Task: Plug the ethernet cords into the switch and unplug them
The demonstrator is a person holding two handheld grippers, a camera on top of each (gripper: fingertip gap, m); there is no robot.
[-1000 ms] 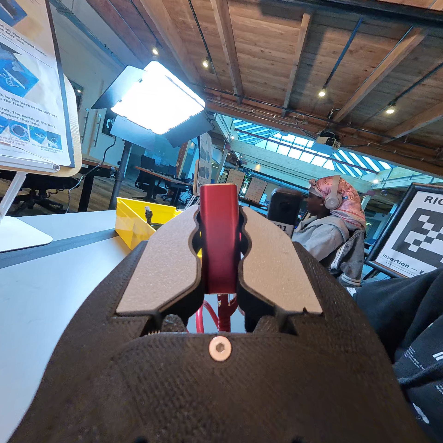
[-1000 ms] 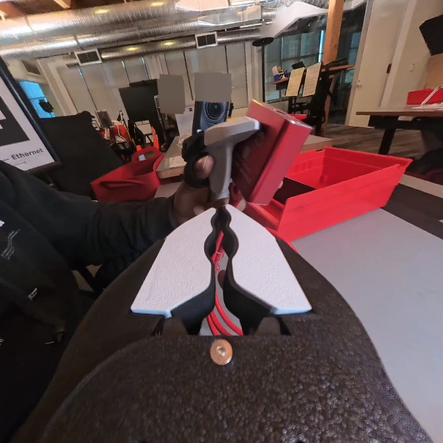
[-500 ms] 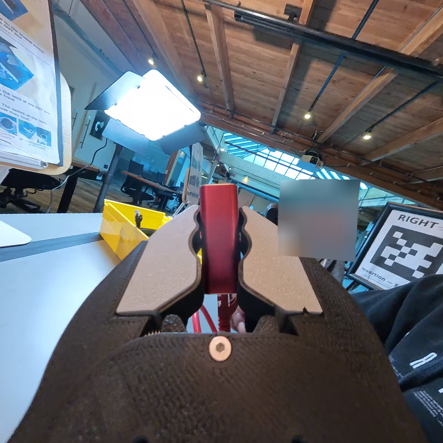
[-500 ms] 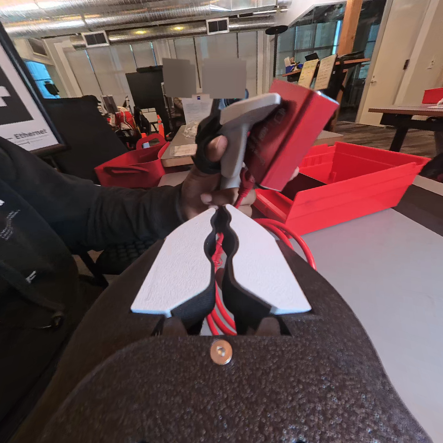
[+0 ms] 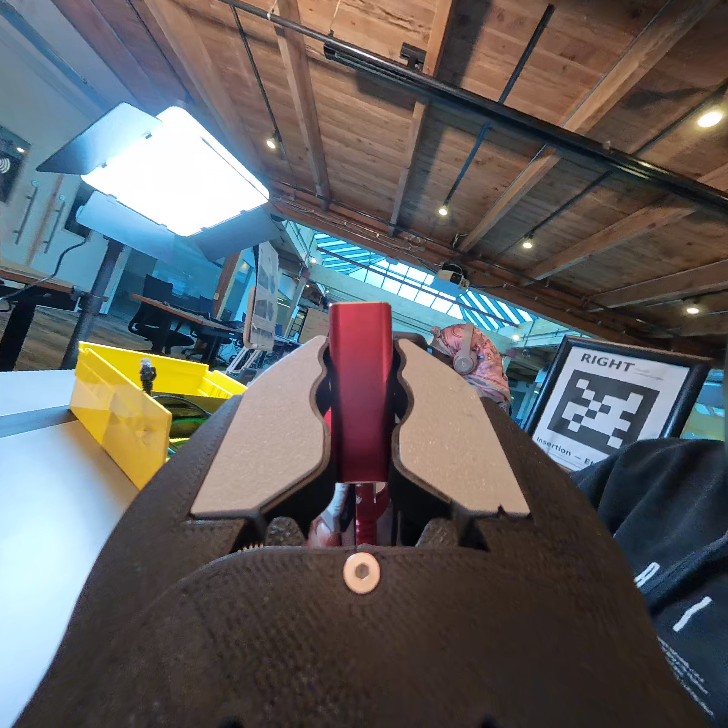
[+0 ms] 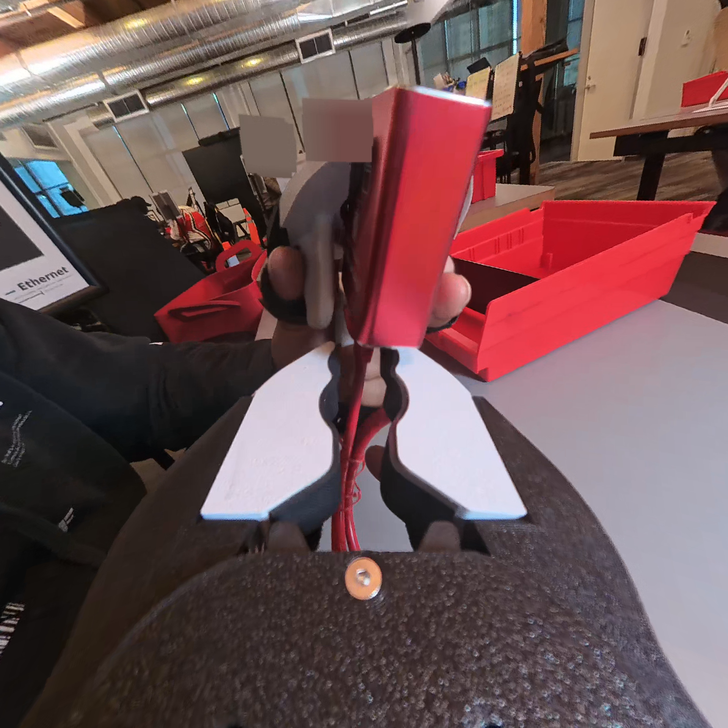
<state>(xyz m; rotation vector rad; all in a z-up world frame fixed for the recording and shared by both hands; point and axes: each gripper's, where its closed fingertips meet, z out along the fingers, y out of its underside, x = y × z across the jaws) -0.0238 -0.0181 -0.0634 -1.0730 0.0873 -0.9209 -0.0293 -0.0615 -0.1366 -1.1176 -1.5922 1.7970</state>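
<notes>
two grippers met in mid-air: the left gripper pinched the red switch upright, hiding its ports, while the right gripper clamped a red ethernet cord just below it. the plug's seating was blurred and hard to make out beneath the switch.

smooth satin metal switch, glossy plastic yellow bin, rough wooden ceiling

Yellow bin, red bin, perhaps both plastic.
</notes>
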